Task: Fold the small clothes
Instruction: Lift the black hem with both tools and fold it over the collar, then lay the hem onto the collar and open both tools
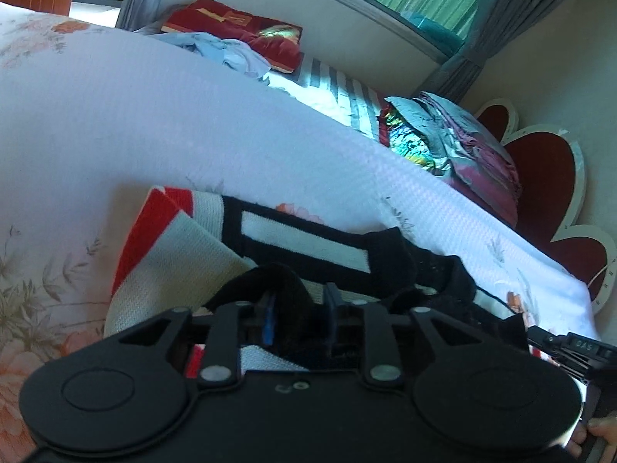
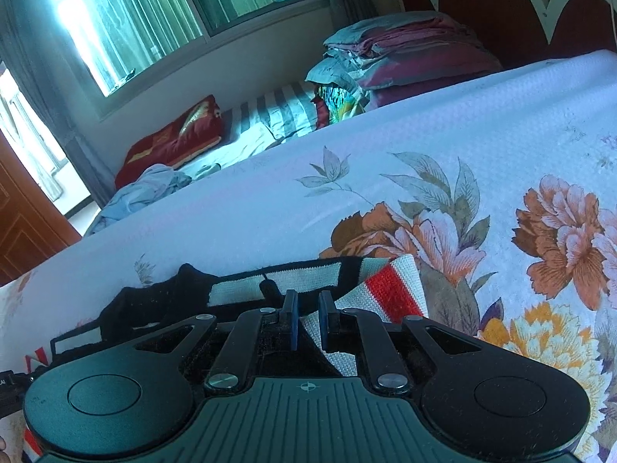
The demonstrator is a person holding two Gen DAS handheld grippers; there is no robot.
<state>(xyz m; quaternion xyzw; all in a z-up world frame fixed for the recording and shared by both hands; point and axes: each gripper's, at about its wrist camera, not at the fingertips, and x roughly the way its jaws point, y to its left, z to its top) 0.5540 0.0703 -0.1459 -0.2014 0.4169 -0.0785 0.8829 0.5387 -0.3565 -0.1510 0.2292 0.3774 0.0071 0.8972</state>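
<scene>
A small knitted garment (image 1: 185, 254) in white, black and red lies on the floral bedsheet (image 1: 154, 135), partly folded. My left gripper (image 1: 299, 308) has its jaws a little apart with a bunched black part of the garment between them. In the right wrist view the same garment (image 2: 385, 285) lies under my right gripper (image 2: 306, 312), whose blue-padded fingers (image 2: 294, 322) stand slightly apart just over the white and black knit; no cloth shows pinched between them. The right gripper's body also shows at the lower right edge of the left wrist view (image 1: 570, 347).
A stack of folded bedding (image 1: 455, 142) sits by the red-and-white headboard (image 1: 547, 193). A red cushion (image 1: 239, 27) and a crumpled light blue cloth (image 1: 231, 52) lie on a striped mattress (image 2: 277, 115) under the window (image 2: 135, 19). A wooden door (image 2: 23, 223) stands left.
</scene>
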